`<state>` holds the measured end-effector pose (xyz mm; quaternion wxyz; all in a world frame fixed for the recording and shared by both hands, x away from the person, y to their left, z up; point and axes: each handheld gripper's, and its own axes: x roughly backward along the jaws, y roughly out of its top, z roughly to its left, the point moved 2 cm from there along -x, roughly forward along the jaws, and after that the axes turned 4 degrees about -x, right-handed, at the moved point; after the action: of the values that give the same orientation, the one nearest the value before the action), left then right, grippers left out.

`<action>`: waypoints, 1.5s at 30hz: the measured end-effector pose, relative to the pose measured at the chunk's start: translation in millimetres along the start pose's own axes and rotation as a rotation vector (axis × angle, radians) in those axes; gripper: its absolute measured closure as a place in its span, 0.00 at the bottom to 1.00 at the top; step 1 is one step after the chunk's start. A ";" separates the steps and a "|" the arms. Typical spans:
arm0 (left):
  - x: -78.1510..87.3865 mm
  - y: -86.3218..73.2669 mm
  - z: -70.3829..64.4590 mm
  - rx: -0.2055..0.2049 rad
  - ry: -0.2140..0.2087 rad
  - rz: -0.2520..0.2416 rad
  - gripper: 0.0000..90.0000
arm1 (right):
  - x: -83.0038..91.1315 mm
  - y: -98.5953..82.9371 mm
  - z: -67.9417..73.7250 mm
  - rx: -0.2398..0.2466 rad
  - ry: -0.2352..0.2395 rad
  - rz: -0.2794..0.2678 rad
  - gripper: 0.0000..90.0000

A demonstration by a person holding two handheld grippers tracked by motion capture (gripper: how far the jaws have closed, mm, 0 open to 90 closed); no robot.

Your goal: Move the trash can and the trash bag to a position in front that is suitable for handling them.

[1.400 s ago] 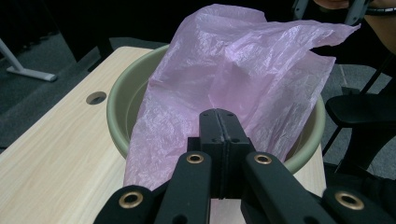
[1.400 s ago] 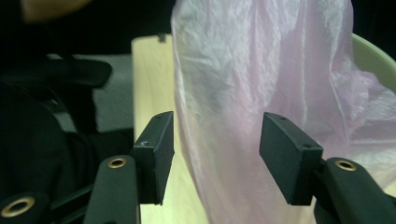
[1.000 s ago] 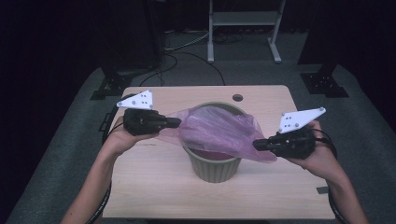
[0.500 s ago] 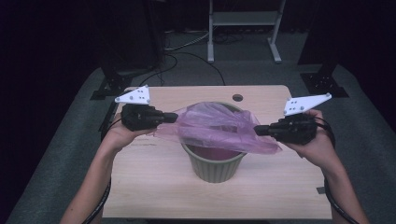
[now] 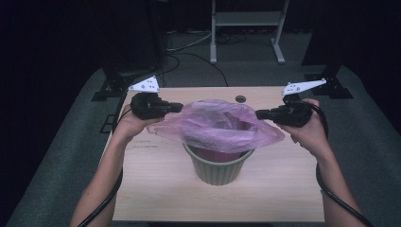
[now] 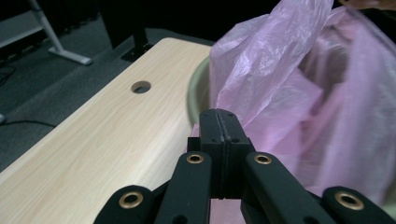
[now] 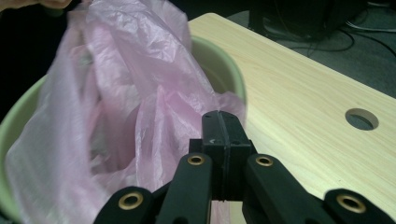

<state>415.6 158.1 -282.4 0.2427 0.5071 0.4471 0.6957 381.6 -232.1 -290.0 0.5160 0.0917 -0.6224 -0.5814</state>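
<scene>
Tabletop (image 5: 156,189), light wood, cable hole (image 5: 240,99) near the far edge. Green bin (image 5: 218,165) stands upright about mid-tabletop, a bit toward the person. Pink plastic bag (image 5: 222,124) sits in and over the bin, its bottom down inside, its mouth pulled out wide above the rim.

Left tongs (image 5: 177,107) at the bag's left edge, right tongs (image 5: 259,114) at its right edge, both above rim height and just outside the bin. Left gripper view: jaws pressed together, bag film (image 6: 280,84) bunched at the tips, so pinching the bag edge. Right gripper view: same, jaws shut tight with pink film (image 7: 140,93) at and around the tips, pinching the other edge.

Key relation: the bag's stretched mouth runs left-right across the tabletop, its long axis roughly on the line between the two tongs, and the bin opening lies below and between them. From the left tongs the bin is to the right and down; from the right tongs, to the left and down. Both hands look about equally near the rim, neither clearly closer.

Judgement: lining the bin is in hand. Next move probably needs both edges carried down and outward over the rim. Risk: thin film could slip from the tongs or tear.
</scene>
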 end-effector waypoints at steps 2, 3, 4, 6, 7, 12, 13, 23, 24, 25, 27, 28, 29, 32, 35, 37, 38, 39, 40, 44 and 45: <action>-5.6 -3.0 4.7 0.012 0.010 0.009 1.00 | -4.5 1.0 -4.5 -0.018 -0.009 0.001 1.00; -7.6 -4.4 6.4 0.017 0.013 0.013 1.00 | -7.5 1.1 -7.1 -0.030 -0.011 0.003 1.00; -11.0 -7.0 9.3 0.020 0.020 0.017 1.00 | -9.5 0.9 -8.8 -0.035 -0.014 0.004 1.00; -15.3 -11.1 13.1 0.034 0.029 0.022 1.00 | -14.2 -0.5 -13.5 -0.051 -0.027 0.014 1.00; -17.5 -13.8 15.5 0.041 0.034 0.024 1.00 | -16.2 -1.4 -15.8 -0.061 -0.027 0.018 1.00; -28.9 -27.3 24.8 0.083 0.041 0.027 1.00 | -27.2 -8.8 -26.6 -0.096 -0.036 0.035 1.00; -31.2 -29.6 25.9 0.086 0.039 0.032 1.00 | -29.6 -10.7 -28.2 -0.098 -0.039 0.042 1.00; -53.0 -43.6 30.7 0.134 0.033 0.027 1.00 | -50.2 -26.1 -38.0 -0.134 -0.037 0.075 1.00; -55.6 -45.0 31.6 0.139 0.031 0.026 1.00 | -51.0 -26.3 -38.3 -0.138 -0.036 0.076 1.00; -58.1 -46.4 32.0 0.145 0.029 0.028 1.00 | -52.9 -27.0 -39.5 -0.140 -0.037 0.079 1.00; -62.6 -49.3 32.2 0.149 0.023 0.031 1.00 | -56.7 -29.3 -41.0 -0.146 -0.036 0.088 1.00; -64.7 -50.8 32.1 0.151 0.019 0.034 1.00 | -58.0 -30.3 -41.3 -0.147 -0.035 0.090 1.00; -66.8 -52.6 32.0 0.154 0.020 0.044 1.00 | -59.8 -31.9 -41.7 -0.151 -0.037 0.097 1.00; -70.6 -59.8 33.1 0.167 0.017 0.056 1.00 | -65.8 -38.8 -44.4 -0.150 -0.055 0.130 1.00; -70.9 -66.6 31.6 0.174 0.008 0.065 1.00 | -68.4 -48.5 -46.0 -0.170 -0.030 0.135 1.00; -69.4 -71.7 30.0 0.183 0.008 0.058 1.00 | -67.6 -52.6 -46.1 -0.172 -0.022 0.135 1.00; -67.6 -73.8 29.1 0.189 0.009 0.053 1.00 | -66.5 -54.6 -46.3 -0.172 -0.020 0.133 1.00; -66.0 -74.6 28.7 0.190 0.008 0.049 1.00 | -64.3 -56.6 -46.4 -0.173 -0.013 0.129 1.00; -63.7 -75.4 28.5 0.196 0.006 0.039 0.93 | -60.0 -58.4 -46.2 -0.181 0.011 0.117 1.00; -49.5 -74.7 27.9 0.202 0.015 0.032 0.81 | -48.4 -58.2 -45.0 -0.179 0.008 0.072 0.89; -45.6 -74.2 28.1 0.201 0.019 0.026 0.76 | -40.0 -57.5 -43.8 -0.176 0.012 0.049 0.86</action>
<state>449.7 168.4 -366.7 0.1771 0.5282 0.5103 0.6552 404.5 -248.7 -367.7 0.5401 0.0342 -0.5678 -0.6203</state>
